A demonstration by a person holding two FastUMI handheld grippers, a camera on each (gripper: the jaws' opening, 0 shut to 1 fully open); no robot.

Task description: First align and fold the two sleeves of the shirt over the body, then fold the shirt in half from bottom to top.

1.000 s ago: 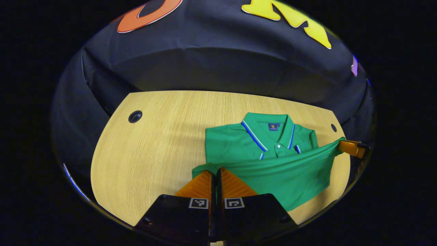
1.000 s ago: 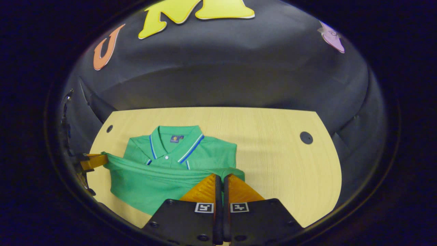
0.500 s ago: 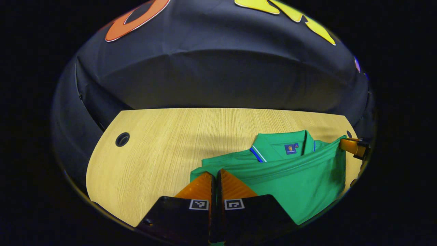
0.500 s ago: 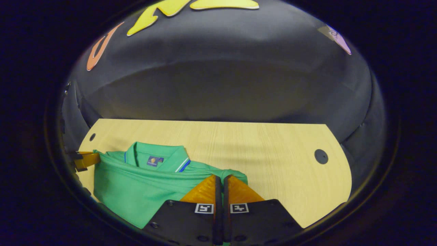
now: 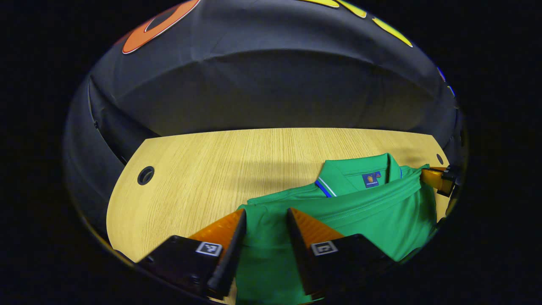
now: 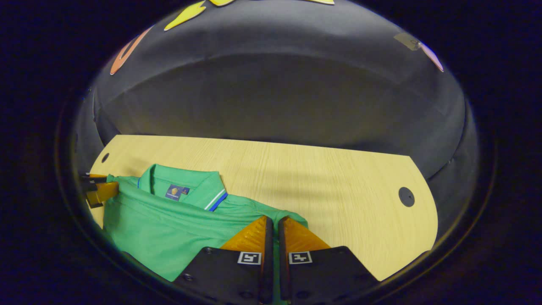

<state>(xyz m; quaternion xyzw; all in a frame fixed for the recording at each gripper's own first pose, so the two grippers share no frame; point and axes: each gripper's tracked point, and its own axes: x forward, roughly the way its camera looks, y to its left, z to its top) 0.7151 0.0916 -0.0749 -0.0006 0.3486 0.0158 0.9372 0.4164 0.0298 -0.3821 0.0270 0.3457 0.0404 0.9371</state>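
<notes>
A green polo shirt (image 5: 372,212) (image 6: 169,228) lies on the wooden table (image 5: 203,169), its bottom hem folded up to just below the blue-trimmed collar (image 5: 351,173) (image 6: 182,186). My left gripper (image 5: 266,217) stands open, and the hem's left corner lies flat on the shirt between its fingers. My right gripper (image 6: 273,221) is shut on the hem's right corner, low over the shirt. The right gripper (image 5: 427,177) appears at the far right of the left gripper view, with cloth in its tips. At the left edge of the right gripper view the left gripper (image 6: 99,190) shows.
Round cable holes sit in the table: one (image 5: 145,175) left of the shirt and another (image 6: 406,197) on the right side. The black cloth wall rises right behind the table's far edge. Bare wood (image 6: 338,190) stretches to the right of the shirt.
Both grippers carried the hem forward until it covered the chest below the collar. The left gripper then opened and let go of its corner; the right stays shut.
</notes>
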